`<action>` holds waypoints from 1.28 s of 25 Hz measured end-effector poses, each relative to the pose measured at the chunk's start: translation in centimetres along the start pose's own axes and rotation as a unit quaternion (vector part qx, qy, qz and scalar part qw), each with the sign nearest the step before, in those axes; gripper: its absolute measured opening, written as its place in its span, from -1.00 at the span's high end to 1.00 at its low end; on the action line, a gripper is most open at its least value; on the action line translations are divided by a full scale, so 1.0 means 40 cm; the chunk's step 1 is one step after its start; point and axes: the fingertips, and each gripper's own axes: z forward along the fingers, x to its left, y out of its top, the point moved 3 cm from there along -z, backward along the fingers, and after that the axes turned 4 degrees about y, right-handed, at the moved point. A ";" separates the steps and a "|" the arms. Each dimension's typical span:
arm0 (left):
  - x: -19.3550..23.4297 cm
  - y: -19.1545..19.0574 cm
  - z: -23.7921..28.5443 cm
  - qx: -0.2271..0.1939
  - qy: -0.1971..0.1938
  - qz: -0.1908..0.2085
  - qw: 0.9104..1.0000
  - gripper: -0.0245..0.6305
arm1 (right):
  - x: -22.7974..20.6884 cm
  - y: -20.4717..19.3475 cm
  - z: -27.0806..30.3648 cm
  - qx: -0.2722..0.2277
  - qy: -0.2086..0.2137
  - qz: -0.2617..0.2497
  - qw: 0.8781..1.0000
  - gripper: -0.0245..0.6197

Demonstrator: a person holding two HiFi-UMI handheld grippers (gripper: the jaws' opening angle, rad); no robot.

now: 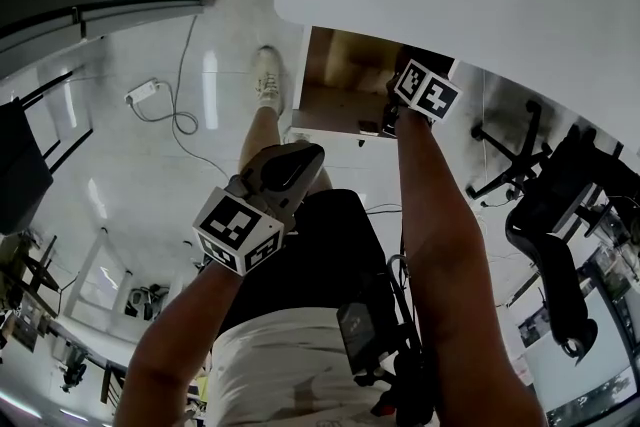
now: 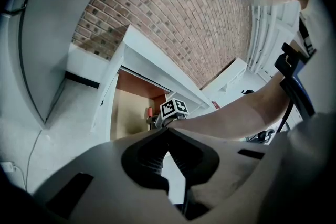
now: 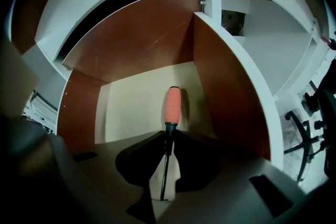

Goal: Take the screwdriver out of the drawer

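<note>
While clamping screwdriver point(image 3: 172, 106) shaft, right hand-held gripper point(image 3: 168, 137): needing straight lift past drawer wall point(image 3: 231, 97).
Left hand-held gripper point(image 2: 168, 131): clenched, empty.

Floor point(image 1: 120, 150) glare, dim drawer point(image 3: 136, 107), fisheye-warped dark edges.

The screwdriver point(image 3: 173, 104) has a bright orange handle, a short black collar and a thin dark shaft. In the right gripper view it runs almost straight up the middle of the frame, handle uppermost and tip at bottom centre. The jaws of the right tool point(image 3: 168, 140) pinch it at the collar. Whether its tip touches the drawer floor I cannot tell. The drawer point(image 3: 131, 42) around it stands pulled open, with red-brown walls, a pale cream floor and white edging, filling the centre of that view
</note>
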 end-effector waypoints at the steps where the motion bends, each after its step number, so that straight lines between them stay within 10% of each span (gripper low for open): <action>1: -0.002 0.000 -0.001 0.000 0.000 0.002 1.000 0.86 | 0.005 0.001 -0.004 -0.001 0.007 0.002 1.000 0.71; 32: -0.065 0.063 -0.047 0.006 0.026 0.054 0.998 0.86 | 0.092 0.016 -0.242 -0.036 0.135 0.031 0.990 0.71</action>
